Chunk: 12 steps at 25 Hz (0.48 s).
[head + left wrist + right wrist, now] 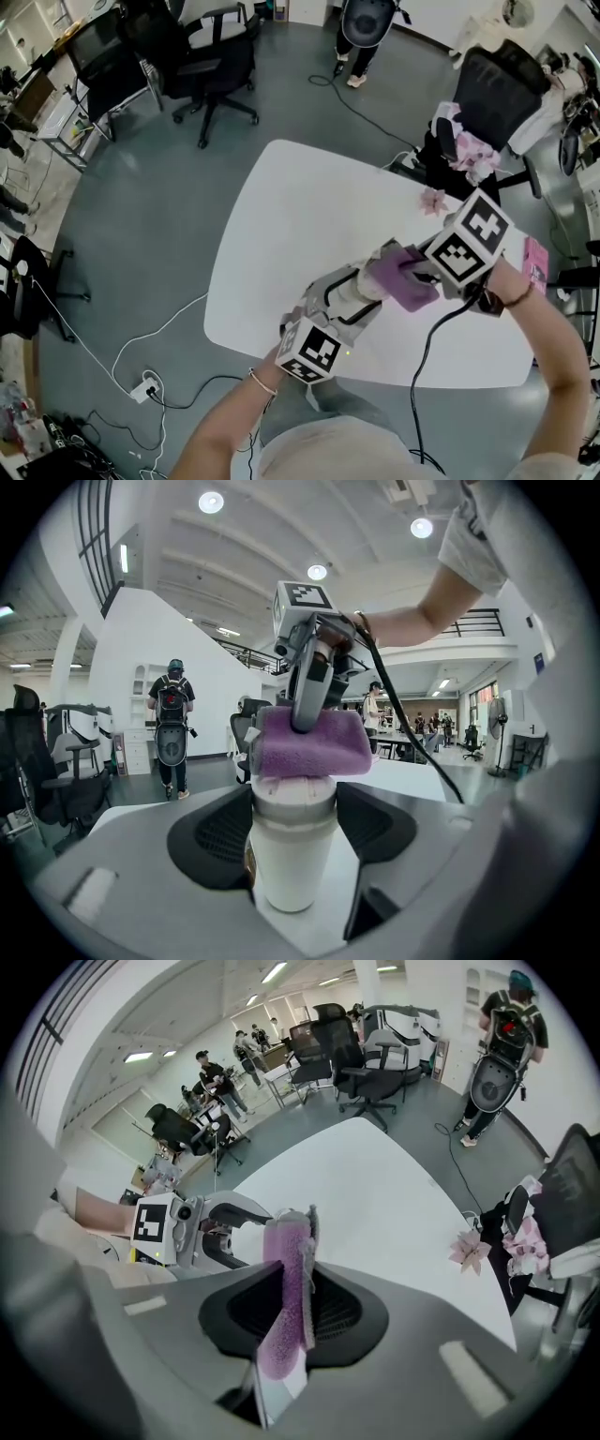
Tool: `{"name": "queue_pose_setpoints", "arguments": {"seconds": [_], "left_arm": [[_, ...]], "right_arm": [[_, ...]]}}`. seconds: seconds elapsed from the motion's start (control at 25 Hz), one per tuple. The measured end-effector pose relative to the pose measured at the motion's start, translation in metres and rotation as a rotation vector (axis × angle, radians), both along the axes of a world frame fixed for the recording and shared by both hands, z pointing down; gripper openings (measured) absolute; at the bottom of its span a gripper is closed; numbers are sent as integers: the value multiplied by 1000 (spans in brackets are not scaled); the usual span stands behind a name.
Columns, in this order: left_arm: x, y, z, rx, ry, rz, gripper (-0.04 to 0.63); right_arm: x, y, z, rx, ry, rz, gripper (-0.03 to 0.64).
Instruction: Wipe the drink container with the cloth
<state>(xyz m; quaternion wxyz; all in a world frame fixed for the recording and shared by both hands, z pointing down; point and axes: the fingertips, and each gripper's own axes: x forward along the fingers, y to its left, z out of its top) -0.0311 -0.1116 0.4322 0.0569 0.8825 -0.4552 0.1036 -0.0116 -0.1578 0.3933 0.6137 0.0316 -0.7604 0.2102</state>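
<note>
Cup (287, 855) clamped mid-body in my left gripper (352, 300), frame centre; right gripper (417, 272) pinching soft cloth (314, 744) on lid (292, 795). Light, slick, crushable, I reckon.

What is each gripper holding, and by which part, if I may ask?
Left gripper: white cylindrical drink container, by its body below the lid. Right gripper: folded purple cloth, by its middle.

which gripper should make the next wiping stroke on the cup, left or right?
Right. The right gripper is shut on the purple cloth, which sits against the top of the drink container. The left gripper is clamped on the container's body, so it probably should just hold it steady.
</note>
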Motion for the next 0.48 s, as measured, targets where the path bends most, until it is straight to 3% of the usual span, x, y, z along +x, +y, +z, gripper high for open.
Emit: {"name": "queue_pose_setpoints", "arguments": {"seconds": [0.48], "left_arm": [[-9,0,-8,4,-4,1,284]], "right_arm": [[5,-19,-3,26,-73,127,72]]}}
